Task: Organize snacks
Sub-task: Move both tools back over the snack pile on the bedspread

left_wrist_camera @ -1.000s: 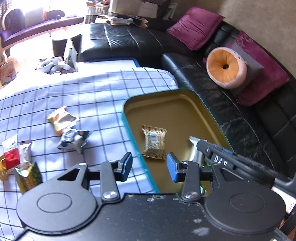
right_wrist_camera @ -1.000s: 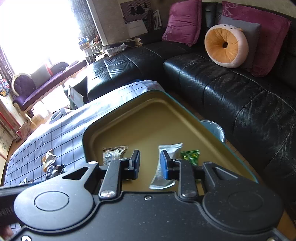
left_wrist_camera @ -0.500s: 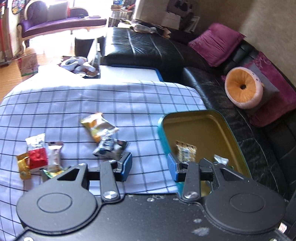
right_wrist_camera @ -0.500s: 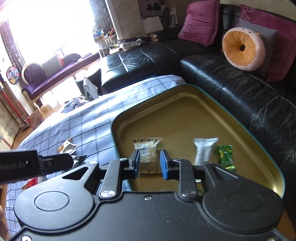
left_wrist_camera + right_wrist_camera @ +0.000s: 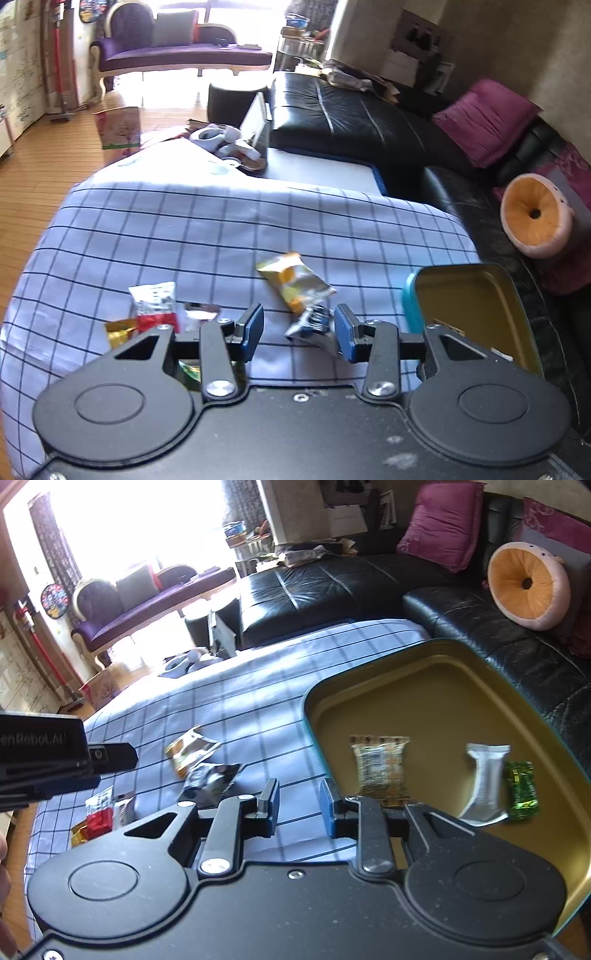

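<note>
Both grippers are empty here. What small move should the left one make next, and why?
Probably ease the left gripper forward and down onto the dark packet. It is open, and that packet lies on the cloth right between its fingers, while the tin already holds three snacks and several others remain outside.

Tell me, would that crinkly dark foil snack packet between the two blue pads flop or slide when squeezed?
Probably it would crumple: the dark packet looks like thin, creased foil lying puffed on the checked cloth. It seems light. Its shiny skin may slip between the left tool pads, which stand open around it.
</note>
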### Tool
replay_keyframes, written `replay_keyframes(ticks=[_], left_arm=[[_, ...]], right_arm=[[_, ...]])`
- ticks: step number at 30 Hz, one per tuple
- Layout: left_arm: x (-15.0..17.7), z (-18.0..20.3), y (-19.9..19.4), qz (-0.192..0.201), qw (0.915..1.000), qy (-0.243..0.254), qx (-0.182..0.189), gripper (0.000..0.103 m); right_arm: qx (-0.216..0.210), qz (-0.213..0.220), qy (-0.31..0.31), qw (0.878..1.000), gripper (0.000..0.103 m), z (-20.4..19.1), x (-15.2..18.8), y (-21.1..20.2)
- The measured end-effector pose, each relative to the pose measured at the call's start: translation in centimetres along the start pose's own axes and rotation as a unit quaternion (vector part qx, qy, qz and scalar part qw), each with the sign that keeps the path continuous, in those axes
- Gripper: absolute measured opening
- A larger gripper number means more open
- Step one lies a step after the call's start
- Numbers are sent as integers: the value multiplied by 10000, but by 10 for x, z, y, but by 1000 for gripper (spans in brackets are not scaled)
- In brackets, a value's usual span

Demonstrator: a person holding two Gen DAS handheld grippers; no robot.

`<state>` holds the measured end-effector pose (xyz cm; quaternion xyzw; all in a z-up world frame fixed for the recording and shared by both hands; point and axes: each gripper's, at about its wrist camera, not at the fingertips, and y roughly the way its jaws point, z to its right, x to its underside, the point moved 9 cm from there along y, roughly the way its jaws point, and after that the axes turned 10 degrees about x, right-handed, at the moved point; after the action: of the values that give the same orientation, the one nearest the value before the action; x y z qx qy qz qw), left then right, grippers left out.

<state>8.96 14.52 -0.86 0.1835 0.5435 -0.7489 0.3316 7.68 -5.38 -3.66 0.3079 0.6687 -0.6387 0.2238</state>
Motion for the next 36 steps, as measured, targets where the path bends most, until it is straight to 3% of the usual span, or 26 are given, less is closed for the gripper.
replay_keyframes(ticks=[17, 27, 36], left_arm=[[-17, -81, -19, 225, 9966, -516, -606, 42], [-25, -149, -33, 363, 9873, -807, -1317, 42], [-21, -186, -34, 276, 9824, -1273, -1337, 42]], right_arm=[[-320, -209, -295, 9988, 37, -52, 15, 6], [-534, -441, -256, 9973, 37, -72, 24, 17], [-694, -615, 32, 9957, 37, -72, 22, 28]])
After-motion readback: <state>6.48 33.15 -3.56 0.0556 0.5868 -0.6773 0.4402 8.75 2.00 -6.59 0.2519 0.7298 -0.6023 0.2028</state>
